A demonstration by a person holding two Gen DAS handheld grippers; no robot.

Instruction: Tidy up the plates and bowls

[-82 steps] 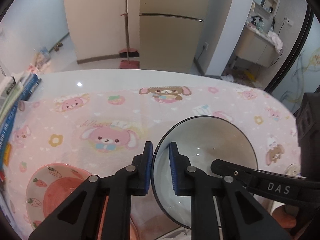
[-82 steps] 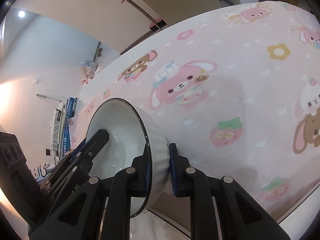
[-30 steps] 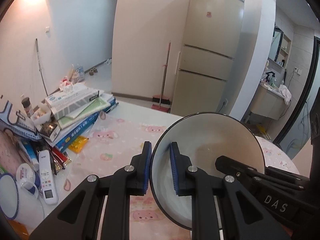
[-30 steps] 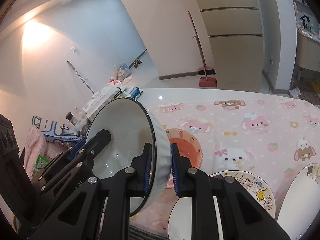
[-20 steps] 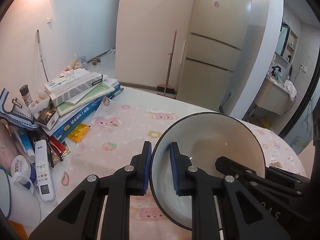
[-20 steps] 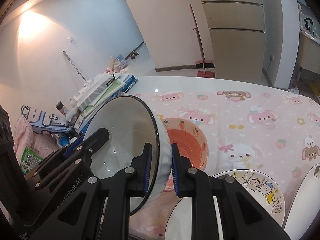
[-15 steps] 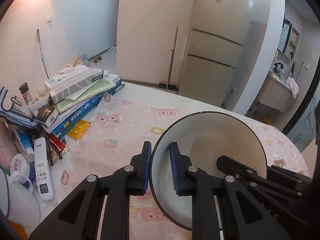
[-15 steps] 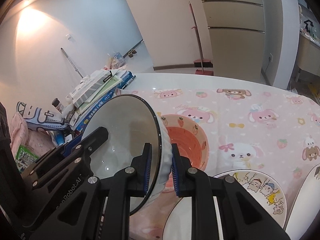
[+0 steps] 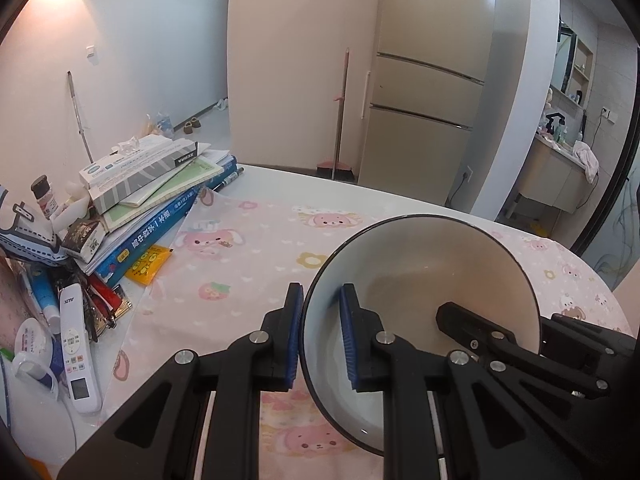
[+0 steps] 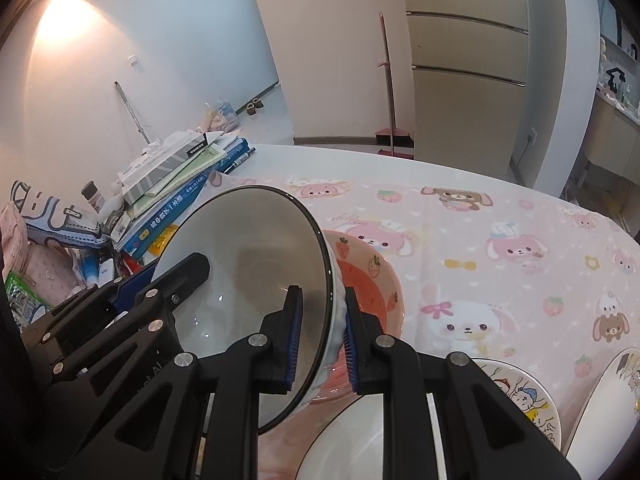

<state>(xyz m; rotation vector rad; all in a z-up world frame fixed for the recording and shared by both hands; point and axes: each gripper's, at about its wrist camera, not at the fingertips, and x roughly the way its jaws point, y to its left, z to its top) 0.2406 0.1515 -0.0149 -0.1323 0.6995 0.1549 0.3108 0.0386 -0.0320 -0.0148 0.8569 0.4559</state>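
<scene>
Both grippers hold one white bowl with a dark rim [image 9: 420,280], also seen in the right wrist view [image 10: 248,264], above the table. My left gripper [image 9: 322,336] is shut on its left rim. My right gripper [image 10: 320,336] is shut on its right rim, one finger inside and one on the ribbed outer wall. A pink strawberry bowl [image 10: 370,284] sits on the tablecloth just right of and below the held bowl. A cartoon plate [image 10: 520,396], another white bowl [image 10: 360,444] and a plate edge [image 10: 600,412] lie at the front right.
A pile of books and boxes [image 9: 152,196] sits at the table's left edge, with a white remote [image 9: 76,348], tubes and small clutter in front. The pink cartoon tablecloth [image 9: 248,256] covers the table. A fridge [image 9: 432,80] and broom [image 9: 340,120] stand behind.
Both grippers have tilted and lowered with the bowl, so the table fills more of the views. The held bowl now sits closer over the pink strawberry bowl. Both grips are unchanged.
</scene>
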